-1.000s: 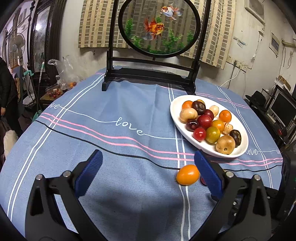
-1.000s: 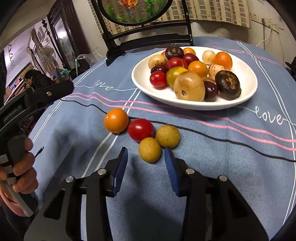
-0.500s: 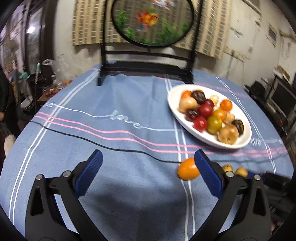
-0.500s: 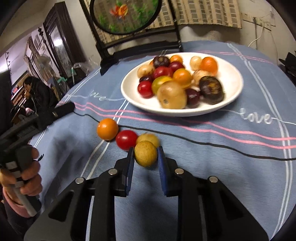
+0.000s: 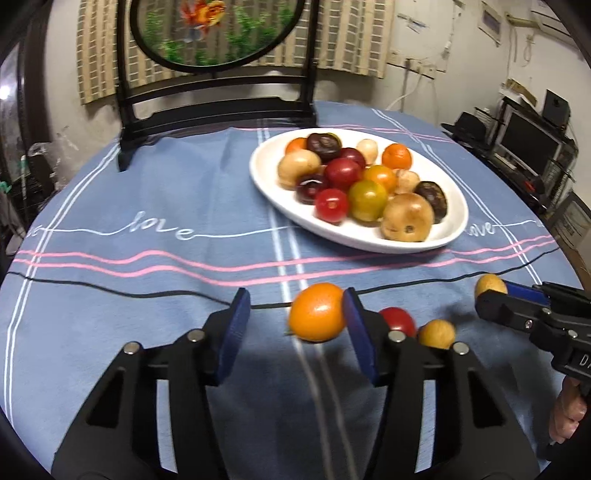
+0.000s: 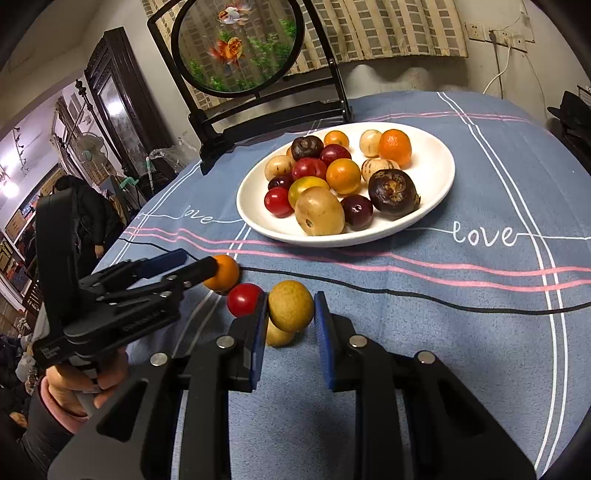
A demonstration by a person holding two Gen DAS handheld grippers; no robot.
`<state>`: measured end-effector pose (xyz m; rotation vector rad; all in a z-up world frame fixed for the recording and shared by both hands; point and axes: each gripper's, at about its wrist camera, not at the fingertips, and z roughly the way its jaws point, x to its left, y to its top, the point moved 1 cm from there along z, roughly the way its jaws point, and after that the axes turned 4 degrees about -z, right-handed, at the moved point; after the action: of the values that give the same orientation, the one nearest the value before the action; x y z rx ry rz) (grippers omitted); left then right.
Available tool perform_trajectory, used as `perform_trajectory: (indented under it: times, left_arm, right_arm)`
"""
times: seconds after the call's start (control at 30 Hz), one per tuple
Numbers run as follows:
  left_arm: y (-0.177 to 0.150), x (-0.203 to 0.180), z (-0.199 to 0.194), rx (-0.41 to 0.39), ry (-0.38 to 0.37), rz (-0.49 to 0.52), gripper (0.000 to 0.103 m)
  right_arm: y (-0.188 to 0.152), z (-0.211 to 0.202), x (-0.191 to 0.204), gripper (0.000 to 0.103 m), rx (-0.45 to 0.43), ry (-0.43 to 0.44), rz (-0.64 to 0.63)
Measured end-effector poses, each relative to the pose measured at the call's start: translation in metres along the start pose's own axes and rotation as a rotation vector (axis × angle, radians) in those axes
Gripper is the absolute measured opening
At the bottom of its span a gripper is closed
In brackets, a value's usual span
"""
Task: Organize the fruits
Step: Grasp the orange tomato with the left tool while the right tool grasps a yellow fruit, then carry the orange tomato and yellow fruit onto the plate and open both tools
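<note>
A white oval plate point(image 5: 452, 221) point(image 6: 436, 173) holds several fruits on the blue tablecloth. My left gripper point(image 5: 293, 325) is open around an orange fruit point(image 5: 317, 312) that touches its right finger; a gap remains on the left. A red tomato point(image 5: 399, 321) and a yellow fruit point(image 5: 436, 333) lie just right of it. My right gripper point(image 6: 290, 314) is shut on a yellow-brown fruit point(image 6: 291, 305), lifted above the cloth. Another yellow fruit point(image 6: 279, 335) lies under it, beside the red tomato point(image 6: 243, 299) and the orange fruit point(image 6: 223, 273).
A black stand with a round goldfish panel point(image 5: 214, 33) point(image 6: 236, 48) stands at the table's back. The left gripper point(image 6: 155, 273) shows in the right wrist view, the right gripper point(image 5: 517, 310) in the left wrist view. Furniture and monitors point(image 5: 528, 140) surround the table.
My left gripper moved forward and right onto the orange fruit and narrowed its opening. My right gripper closed on the yellow-brown fruit and lifted it off the cloth.
</note>
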<state>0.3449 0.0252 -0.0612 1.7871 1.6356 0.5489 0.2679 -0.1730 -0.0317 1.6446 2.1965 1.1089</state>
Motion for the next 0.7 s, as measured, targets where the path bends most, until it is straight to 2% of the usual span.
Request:
perform_trajectory:
  times: [0.1,0.17,0.2,0.4,0.53,0.7]
  left_arm:
    - [0.000,-0.007,0.005,0.000,-0.015,0.019,0.048]
    - [0.000,-0.012,0.006,0.005,-0.041,0.025,0.037]
    - [0.000,-0.014,0.007,0.008,-0.051,0.028,0.035]
    - [0.001,-0.015,0.010,0.008,-0.045,0.024,0.036]
    - [-0.001,-0.010,0.021,0.080,-0.091,-0.025,0.040]
    - [-0.001,-0.013,0.020,0.073,-0.080,-0.018,0.036]
  right_arm:
    - [0.001,-0.002,-0.001,0.025,-0.006,0.002,0.009]
    - [0.001,-0.002,-0.002,0.025,-0.005,0.002,0.010]
    - [0.001,-0.002,-0.002,0.025,-0.005,0.001,0.011]
    - [0.001,-0.002,-0.002,0.025,-0.005,0.001,0.014]
    - [0.001,-0.001,-0.002,0.025,0.000,0.000,0.016]
    - [0.001,-0.002,-0.003,0.025,-0.005,0.001,0.018]
